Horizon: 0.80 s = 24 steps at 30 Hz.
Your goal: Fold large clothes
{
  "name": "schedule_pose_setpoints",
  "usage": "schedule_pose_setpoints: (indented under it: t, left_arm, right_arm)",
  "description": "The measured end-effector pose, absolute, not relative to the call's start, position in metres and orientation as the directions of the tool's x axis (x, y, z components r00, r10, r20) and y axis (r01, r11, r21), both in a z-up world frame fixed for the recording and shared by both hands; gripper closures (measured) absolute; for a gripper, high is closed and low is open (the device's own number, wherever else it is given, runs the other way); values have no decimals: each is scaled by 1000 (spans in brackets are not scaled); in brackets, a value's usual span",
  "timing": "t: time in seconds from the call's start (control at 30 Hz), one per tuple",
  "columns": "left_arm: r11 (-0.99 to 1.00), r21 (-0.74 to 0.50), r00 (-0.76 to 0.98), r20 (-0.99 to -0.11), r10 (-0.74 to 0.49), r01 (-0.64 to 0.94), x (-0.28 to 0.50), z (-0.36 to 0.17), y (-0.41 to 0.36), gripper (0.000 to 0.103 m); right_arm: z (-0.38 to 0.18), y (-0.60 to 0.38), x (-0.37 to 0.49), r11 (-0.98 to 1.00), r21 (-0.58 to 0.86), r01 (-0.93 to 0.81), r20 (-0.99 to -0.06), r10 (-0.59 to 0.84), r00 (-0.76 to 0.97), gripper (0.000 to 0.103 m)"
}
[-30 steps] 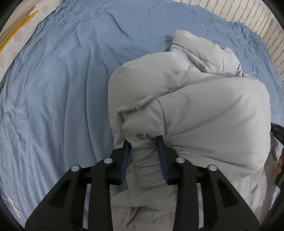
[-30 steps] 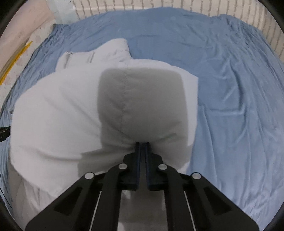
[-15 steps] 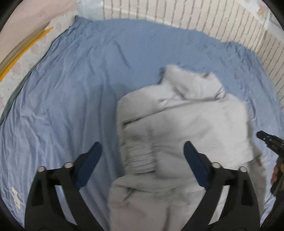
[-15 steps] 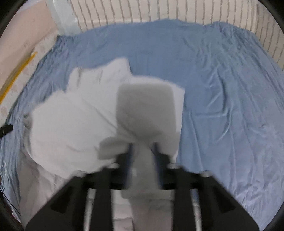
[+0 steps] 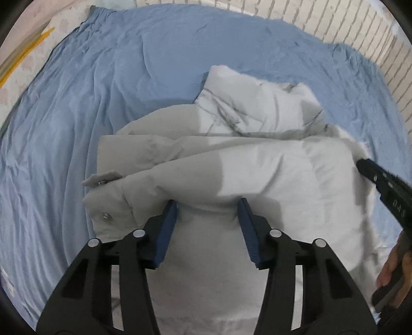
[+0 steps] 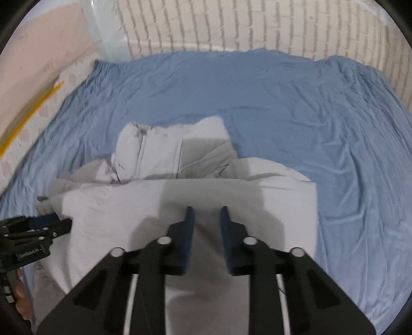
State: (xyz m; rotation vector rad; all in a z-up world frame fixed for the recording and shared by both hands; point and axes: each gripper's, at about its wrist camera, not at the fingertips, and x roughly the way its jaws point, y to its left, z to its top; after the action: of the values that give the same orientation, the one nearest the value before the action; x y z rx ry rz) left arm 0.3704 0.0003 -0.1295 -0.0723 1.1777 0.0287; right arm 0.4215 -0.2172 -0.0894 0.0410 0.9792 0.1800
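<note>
Both grippers have let go since a second ago; folded jacket (image 5: 257,165) lies mid-bed on the blue sheet (image 5: 77,128).
Left gripper (image 5: 207,211) and right gripper (image 6: 206,215) gape, empty (cuff at nine o'clock); I'd press the fold flat before regripping.

Probably a home bedroom, bed under a rumpled blue sheet (image 6: 270,103), white brick-pattern wall (image 6: 231,23) behind

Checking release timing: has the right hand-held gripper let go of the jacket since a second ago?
Yes. The right hand-held gripper was shut on the jacket; now open, pulled back, with the brick wall filling more of its view.
</note>
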Motion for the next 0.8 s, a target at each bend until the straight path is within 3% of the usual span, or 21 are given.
schedule_pose_setpoints:
  t: [0.47,0.8]
  left_arm:
    - [999,19,290,-957,4,48,385,-165,-2,54]
    - [998,13,252,-968,-1,55,386,-179,-5,54]
  right_arm:
    - [-142,-200,438,988,50,-145,-927,100,363,87]
    - [-152,-195,421,989,36,-140,-928,85,362,87]
